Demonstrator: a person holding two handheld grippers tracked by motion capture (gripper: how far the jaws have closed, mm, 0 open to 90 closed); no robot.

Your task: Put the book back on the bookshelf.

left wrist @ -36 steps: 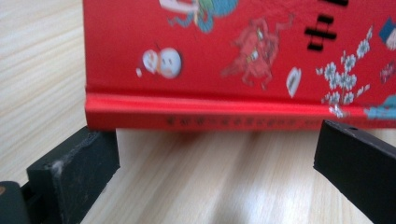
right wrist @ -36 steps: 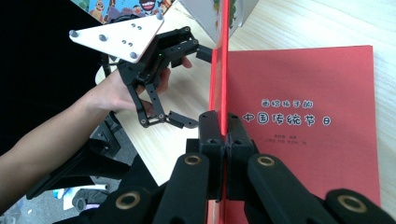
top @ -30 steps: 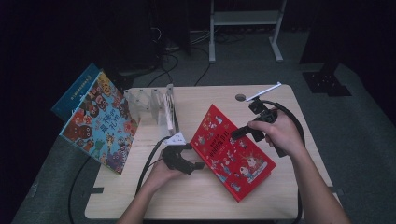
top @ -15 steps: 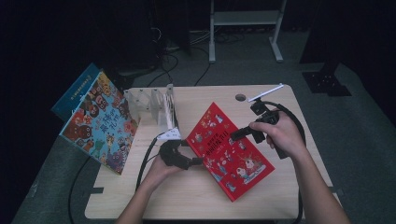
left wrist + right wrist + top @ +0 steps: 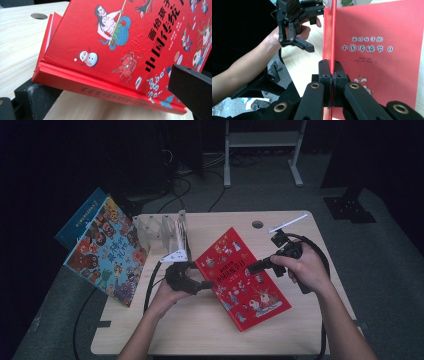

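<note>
A red picture book (image 5: 240, 280) lies askew on the wooden table (image 5: 200, 330). My right gripper (image 5: 250, 268) is shut on the edge of its cover; in the right gripper view the jaws (image 5: 333, 67) pinch the thin red board (image 5: 329, 37). My left gripper (image 5: 200, 275) stands open astride the book's spine edge. In the left gripper view the spine (image 5: 112, 93) rests on the lower jaw and is lifted off the wood, while the other jaw sits over the cover. The left gripper (image 5: 315, 28) also appears in the right gripper view.
A colourful picture book (image 5: 107, 255) leans at the table's left edge with a blue book (image 5: 82, 217) behind it. A clear book stand (image 5: 162, 230) sits at the back left. Near the far edge are a round hole (image 5: 257, 224) and a white strip (image 5: 287, 222). Cables trail from both grippers.
My left gripper has risen a little and the book's spine edge has come up with it. The right gripper has stayed in place, still shut on the cover.
</note>
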